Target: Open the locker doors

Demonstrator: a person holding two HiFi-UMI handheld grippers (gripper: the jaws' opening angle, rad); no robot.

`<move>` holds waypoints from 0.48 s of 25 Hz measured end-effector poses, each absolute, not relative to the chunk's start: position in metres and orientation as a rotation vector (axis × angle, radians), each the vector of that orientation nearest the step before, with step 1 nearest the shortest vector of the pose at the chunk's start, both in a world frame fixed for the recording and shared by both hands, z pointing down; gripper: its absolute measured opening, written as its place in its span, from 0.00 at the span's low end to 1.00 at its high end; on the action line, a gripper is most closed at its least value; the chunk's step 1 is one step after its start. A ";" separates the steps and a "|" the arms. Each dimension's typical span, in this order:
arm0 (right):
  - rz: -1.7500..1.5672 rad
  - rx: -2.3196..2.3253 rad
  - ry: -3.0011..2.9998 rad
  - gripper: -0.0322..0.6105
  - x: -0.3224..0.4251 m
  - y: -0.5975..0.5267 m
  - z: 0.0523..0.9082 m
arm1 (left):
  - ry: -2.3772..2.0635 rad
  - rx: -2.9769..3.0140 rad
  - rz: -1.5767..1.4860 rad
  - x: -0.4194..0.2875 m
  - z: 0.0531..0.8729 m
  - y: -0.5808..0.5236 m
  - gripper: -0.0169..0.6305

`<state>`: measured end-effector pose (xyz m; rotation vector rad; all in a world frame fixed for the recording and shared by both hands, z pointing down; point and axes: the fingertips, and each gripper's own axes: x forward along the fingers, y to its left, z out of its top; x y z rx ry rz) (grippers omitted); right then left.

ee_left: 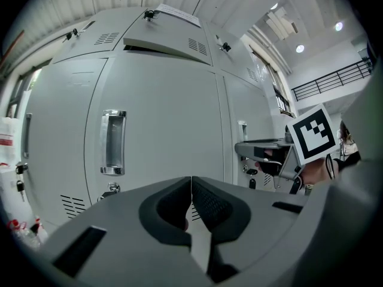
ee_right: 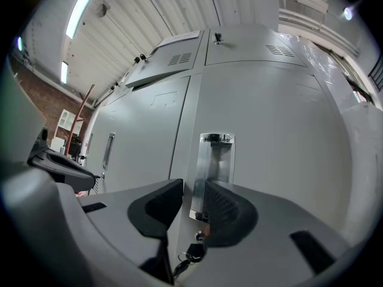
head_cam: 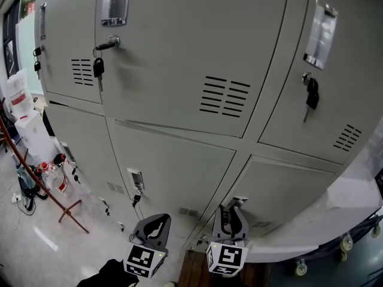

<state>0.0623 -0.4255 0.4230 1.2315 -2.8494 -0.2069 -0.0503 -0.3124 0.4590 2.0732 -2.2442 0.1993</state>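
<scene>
Holding the dark grey plastic left tool (head_cam: pixel 157 223) (ee_left: pixel 191 187) low in the head view, pressed fully together and pinching nothing. Carrying a black-and-white marker cube (head_cam: pixel 143 260) at its back. Pointing it at the plain face of a pale grey metal locker door (head_cam: pixel 173 172) just ahead.

Holding the matching right tool (head_cam: pixel 232 211) (ee_right: pixel 192 199) just beside it, spread part way. Lining up its gap with a tall chrome recessed handle (head_cam: pixel 237 202) (ee_right: pixel 216 160) on the neighbouring locker door (head_cam: pixel 287 190) (ee_right: pixel 281 148). Showing that handle between the pads in the right gripper view, without any clear press on it. Catching a small black-headed key (ee_right: pixel 194 251) hanging just under the handle, low in the gap.

Looking farther along the bank of lockers, filling most of the head view directly in front of both tools. Finding a second chrome handle (head_cam: pixel 114 5) (ee_left: pixel 113 142) on the next door (head_cam: pixel 179 52), with a black key (head_cam: pixel 98 67) dangling beneath its lock. Finding another black key (head_cam: pixel 312 94) hanging on the door to the right.

Ending at the far left edge, beyond the lockers, with a thin red metal stand (head_cam: pixel 36 178) on the pale floor and white plastic containers (head_cam: pixel 33 133) just behind it.
</scene>
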 end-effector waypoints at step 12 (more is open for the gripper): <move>-0.166 1.183 -2.876 0.24 0.076 -0.402 0.423 | -2.227 2.125 0.183 -0.034 0.450 -0.299 0.06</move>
